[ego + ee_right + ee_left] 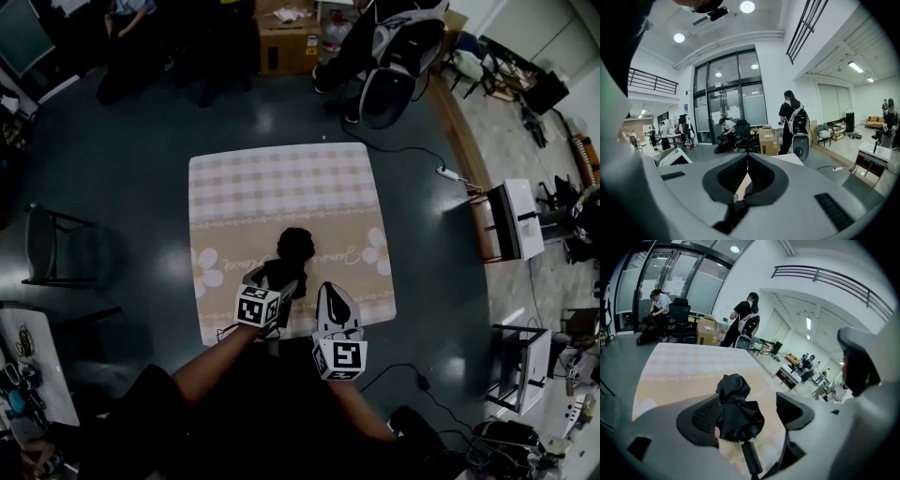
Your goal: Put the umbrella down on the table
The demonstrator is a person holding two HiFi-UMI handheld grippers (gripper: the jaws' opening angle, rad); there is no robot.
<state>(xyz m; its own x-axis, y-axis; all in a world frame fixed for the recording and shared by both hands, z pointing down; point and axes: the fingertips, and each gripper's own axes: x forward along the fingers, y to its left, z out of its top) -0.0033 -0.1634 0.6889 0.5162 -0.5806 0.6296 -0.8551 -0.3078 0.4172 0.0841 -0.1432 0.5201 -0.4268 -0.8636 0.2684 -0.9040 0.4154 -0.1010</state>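
Pointing out over the near edge of the table point(281, 178), the left tool point(281, 283) has its 2 jaws spread wide. In the left gripper view, the folded black umbrella point(736, 408) stands in the gap of the left tool point(749, 401). Its bunched fabric touches the left ribbed pad point(704, 416), and a clear gap separates it from the right pad point(790, 408). Its dark shaft point(751, 458) runs back toward the camera.

In the head view the umbrella point(295, 246) sits over the beige band of the cloth, in the near half of the table. It lies between 2 printed white daisies, 1 on each side of it. The far half of the cloth is pale and checked. Whether the umbrella's full length rests on the cloth cannot be told.

Just beside the left tool, the right tool point(330, 292) hangs over the same near edge. In the right gripper view, the jaws of the right tool point(748, 159) are pressed together at the tips with nothing between them.

Farther right, a white power strip point(450, 173) lies on the dark floor, well apart from the table.
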